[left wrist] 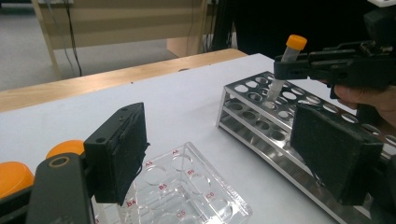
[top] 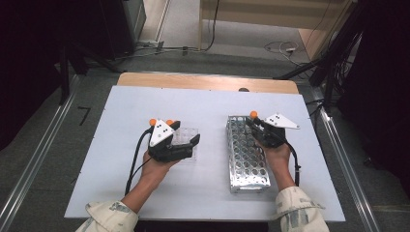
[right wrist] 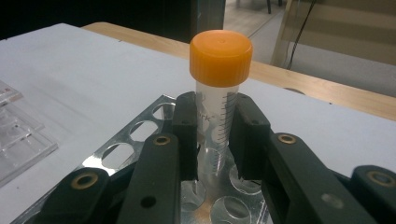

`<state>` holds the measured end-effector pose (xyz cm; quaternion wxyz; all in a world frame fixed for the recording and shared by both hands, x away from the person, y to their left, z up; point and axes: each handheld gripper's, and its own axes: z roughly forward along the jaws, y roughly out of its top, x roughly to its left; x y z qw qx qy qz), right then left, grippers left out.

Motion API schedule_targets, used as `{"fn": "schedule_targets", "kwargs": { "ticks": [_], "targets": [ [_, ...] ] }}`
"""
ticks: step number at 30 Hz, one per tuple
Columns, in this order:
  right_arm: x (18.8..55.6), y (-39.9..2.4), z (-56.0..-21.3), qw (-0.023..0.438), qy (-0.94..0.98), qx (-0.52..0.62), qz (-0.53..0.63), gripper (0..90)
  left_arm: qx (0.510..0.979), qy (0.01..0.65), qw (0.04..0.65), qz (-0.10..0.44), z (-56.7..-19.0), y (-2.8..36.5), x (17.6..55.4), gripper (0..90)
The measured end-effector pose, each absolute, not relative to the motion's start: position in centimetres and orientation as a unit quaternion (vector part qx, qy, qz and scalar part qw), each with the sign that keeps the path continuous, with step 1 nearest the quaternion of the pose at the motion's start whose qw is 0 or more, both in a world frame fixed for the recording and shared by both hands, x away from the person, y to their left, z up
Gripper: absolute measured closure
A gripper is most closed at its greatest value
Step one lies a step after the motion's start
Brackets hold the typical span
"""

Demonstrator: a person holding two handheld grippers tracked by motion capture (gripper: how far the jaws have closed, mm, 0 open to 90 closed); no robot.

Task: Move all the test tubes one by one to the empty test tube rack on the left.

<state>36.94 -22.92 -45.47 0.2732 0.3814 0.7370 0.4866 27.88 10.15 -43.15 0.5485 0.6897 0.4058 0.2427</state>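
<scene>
Where the right gripper (right wrist: 212,140) closes, its jaws clamp the clear body of an orange-capped tube (right wrist: 218,93) from both sides, pads pressed on the graduated wall just below the cap. Tube stands upright, its lower end over a hole at the far end of the metal rack (right wrist: 140,130); whether the tip sits inside the hole cannot be told. From the left gripper view the same tube (left wrist: 289,58) rises above the rack's far rows, cap uppermost, held level by the black jaws of the right gripper (left wrist: 299,67).

Left gripper (left wrist: 224,154): jaws wide apart, nothing between the pads. They hang over the clear well plate (left wrist: 187,196), which lies flat on the surface and carries red labels beside its round wells. Two orange caps show at the near left edge of that view, beside the left jaw.

High view: left gripper (top: 186,145) over the well plate (top: 186,135), left of centre; rack (top: 246,159) lies lengthwise right of centre, well apart from the plate. Right gripper (top: 258,126) at the rack's far end, tube cap (top: 253,114) just beyond it. White surface (top: 121,145) carries both; a hand holds each gripper from the near edge.
</scene>
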Motion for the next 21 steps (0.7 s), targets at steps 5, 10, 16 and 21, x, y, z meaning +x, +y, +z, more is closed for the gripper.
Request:
{"fn": "schedule_targets", "kwargs": {
  "ticks": [5,10,16,21],
  "targets": [
    [36.9,-22.9,-45.2,0.278,0.735,0.380,0.488,71.6,0.689,0.405,0.549,0.242,-43.2,10.1,27.9,18.8],
    [36.7,-22.9,-44.9,0.284,0.731,0.381,0.490,71.8,0.690,0.406,0.549,0.242,-43.2,10.1,27.9,18.9],
    [36.7,-22.8,-44.4,0.286,0.731,0.381,0.489,71.9,0.690,0.405,0.549,0.241,-43.2,10.1,27.9,18.9],
    [36.7,-22.7,-44.2,0.287,0.732,0.381,0.486,72.0,0.690,0.404,0.549,0.242,-43.2,10.1,27.8,18.9]
  ]
}}
